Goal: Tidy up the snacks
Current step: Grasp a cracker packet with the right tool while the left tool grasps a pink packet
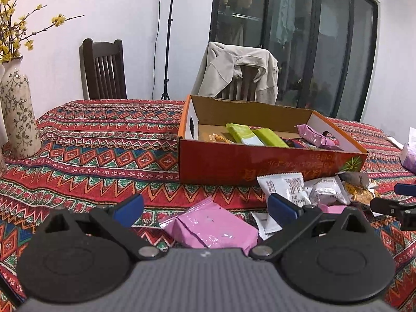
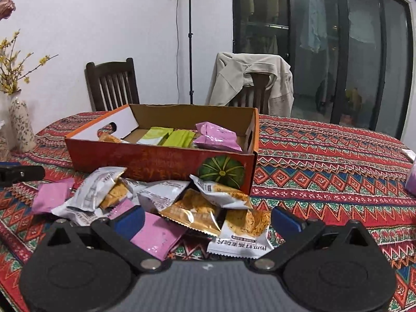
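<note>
An orange cardboard box (image 1: 221, 166) (image 2: 145, 160) stands on the patterned tablecloth and holds green packets (image 1: 247, 135) (image 2: 179, 137), a purple packet (image 1: 312, 134) (image 2: 215, 136) and a golden one. Loose snacks lie in front of it. My left gripper (image 1: 205, 208) is open, low over a pink packet (image 1: 213, 225) that lies between its blue fingers. My right gripper (image 2: 208, 219) is open too, above a pile holding a pink packet (image 2: 156, 235), a golden cracker packet (image 2: 195, 212) and a white cracker packet (image 2: 241, 234).
A flowered vase (image 1: 18, 109) (image 2: 20, 124) with yellow blossoms stands at the left. Two wooden chairs (image 1: 104, 70) (image 2: 114, 83) sit behind the table, one draped with a beige jacket (image 1: 239, 70). A purple tissue pack (image 1: 409, 156) lies at the right edge.
</note>
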